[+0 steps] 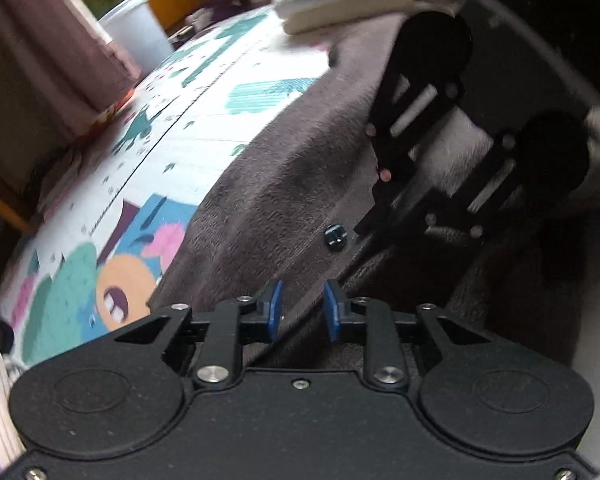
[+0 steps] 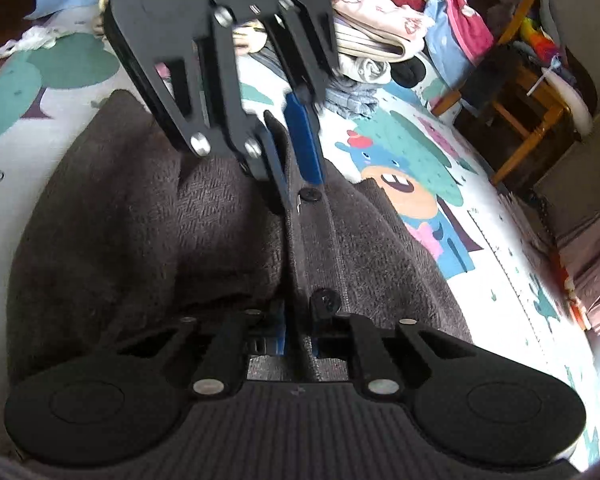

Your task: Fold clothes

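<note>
A dark brown-grey knitted cardigan (image 2: 148, 216) lies spread on a white play mat printed with cartoon monsters and trees (image 2: 428, 184). The right hand-held gripper (image 2: 298, 332) has closed its blue pads on the cardigan's button band, just beside a black button (image 2: 325, 300). The left hand-held gripper (image 1: 303, 308) hangs above the same band, its blue pads a little apart and holding nothing. Folded clothes (image 2: 380, 40) are stacked at the mat's far edge.
</note>
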Motion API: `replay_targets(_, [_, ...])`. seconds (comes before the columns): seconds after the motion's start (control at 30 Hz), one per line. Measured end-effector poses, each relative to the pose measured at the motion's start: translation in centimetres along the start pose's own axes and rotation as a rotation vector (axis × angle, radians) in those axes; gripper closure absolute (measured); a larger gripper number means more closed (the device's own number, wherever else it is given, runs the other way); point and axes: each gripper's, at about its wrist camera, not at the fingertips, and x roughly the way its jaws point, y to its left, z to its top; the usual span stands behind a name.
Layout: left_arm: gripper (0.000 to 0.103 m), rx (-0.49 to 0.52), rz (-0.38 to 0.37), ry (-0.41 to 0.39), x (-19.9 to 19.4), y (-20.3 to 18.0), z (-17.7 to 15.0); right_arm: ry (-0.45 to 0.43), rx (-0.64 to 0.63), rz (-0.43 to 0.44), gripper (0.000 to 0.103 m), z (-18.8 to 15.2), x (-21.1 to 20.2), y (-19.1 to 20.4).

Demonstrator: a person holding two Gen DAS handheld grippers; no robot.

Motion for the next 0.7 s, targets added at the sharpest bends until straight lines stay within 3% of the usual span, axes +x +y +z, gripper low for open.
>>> replay_targets(0.23, [0.09,0.249,0.019,0.024,1.8,-3.0,0.6,0.014,0.076,0.014,0.092,-0.7,-0.1,-0.5])
replay_targets(0.37, [0.101,0.351,0.057,0.033,2.7,-3.9,0.7,0.008,0.127,0.072,0.093,-1.2,-0.4,-1.0])
replay_targets(0.53, [0.101,0.488,0.061,0.02,2.5,-5.0,0.2,-0.066,0.367,0.181,0.093,-2.6,-2.3,-4.9])
replay_targets(0.7, [0.101,0.548,0.049,-0.007,3.1,-4.7,0.3,-0.036,0.493,0.169,0.091,-3.6,-0.5,-8.9])
